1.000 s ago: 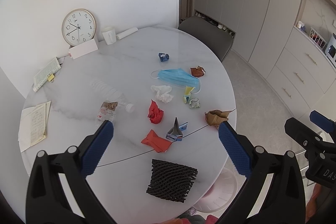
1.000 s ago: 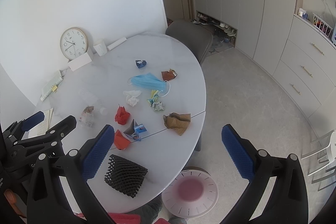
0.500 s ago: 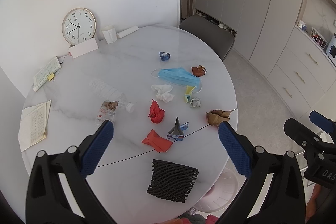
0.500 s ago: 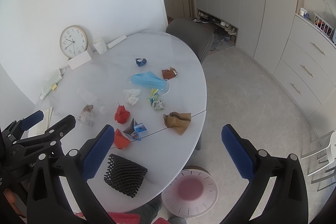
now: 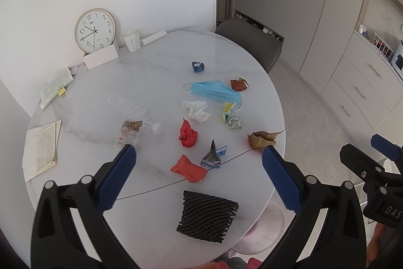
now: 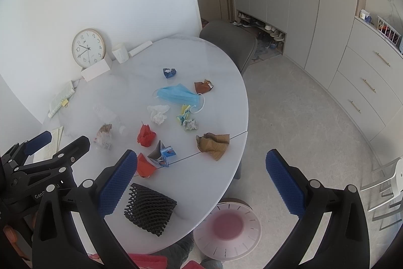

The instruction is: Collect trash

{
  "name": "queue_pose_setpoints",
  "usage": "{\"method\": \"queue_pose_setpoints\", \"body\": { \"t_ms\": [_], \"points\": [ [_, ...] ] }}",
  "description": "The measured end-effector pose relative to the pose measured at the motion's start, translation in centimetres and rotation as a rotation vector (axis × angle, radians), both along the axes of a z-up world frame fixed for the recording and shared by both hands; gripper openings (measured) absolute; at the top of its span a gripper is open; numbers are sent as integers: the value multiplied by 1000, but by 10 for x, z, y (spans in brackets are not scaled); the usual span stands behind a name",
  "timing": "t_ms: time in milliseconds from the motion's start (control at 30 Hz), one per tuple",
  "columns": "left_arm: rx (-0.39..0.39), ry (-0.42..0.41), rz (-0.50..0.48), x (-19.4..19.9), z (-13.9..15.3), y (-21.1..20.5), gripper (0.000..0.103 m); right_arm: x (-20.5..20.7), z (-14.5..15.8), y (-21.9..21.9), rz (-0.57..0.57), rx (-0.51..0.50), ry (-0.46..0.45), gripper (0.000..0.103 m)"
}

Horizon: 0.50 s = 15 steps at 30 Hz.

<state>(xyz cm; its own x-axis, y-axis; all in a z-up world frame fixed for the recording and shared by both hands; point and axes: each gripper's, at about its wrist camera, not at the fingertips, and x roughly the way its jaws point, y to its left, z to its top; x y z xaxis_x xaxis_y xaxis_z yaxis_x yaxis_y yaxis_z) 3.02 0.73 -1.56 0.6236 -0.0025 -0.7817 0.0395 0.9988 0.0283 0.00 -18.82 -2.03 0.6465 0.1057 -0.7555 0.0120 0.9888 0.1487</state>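
We hold our left claw (image 5: 199,173) above the near edge of the round marble table (image 5: 151,72), its blue pads spread wide and gripping nothing. Our right claw (image 6: 201,175) hangs off the table's right edge, over the floor, likewise spread wide and empty.

The trash lies scattered ahead of the left claw. Just below and between its pads sits a black foam net (image 5: 206,217), the closest piece. Slightly beyond, near the middle of the gap, we see a flat red paper (image 5: 187,169) touching a small folded grey and blue paper (image 5: 214,155), and farther ahead a crumpled red paper (image 5: 187,135). Close to the tip of the right pad lies a crumpled brown paper (image 5: 262,139). Beyond that come a white tissue (image 5: 196,110), a blue face mask (image 5: 214,91), a small grey wad (image 5: 235,122), a yellow scrap (image 5: 228,109), a rust-brown wrapper (image 5: 239,84) and a blue wad (image 5: 197,66). Near the left pad's tip lies a clear plastic bottle (image 5: 131,115) on its side.

Under the right claw, on the floor beside the table, stands a pink bin (image 6: 226,228).
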Motion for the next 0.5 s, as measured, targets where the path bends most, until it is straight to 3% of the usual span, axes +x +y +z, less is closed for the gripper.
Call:
{"method": "queue_pose_setpoints", "body": {
  "t_ms": [500],
  "points": [
    [-1, 9, 8, 1, -3, 6, 96, -1, -2, 1, 6, -2, 12, 101]
  ]
}}
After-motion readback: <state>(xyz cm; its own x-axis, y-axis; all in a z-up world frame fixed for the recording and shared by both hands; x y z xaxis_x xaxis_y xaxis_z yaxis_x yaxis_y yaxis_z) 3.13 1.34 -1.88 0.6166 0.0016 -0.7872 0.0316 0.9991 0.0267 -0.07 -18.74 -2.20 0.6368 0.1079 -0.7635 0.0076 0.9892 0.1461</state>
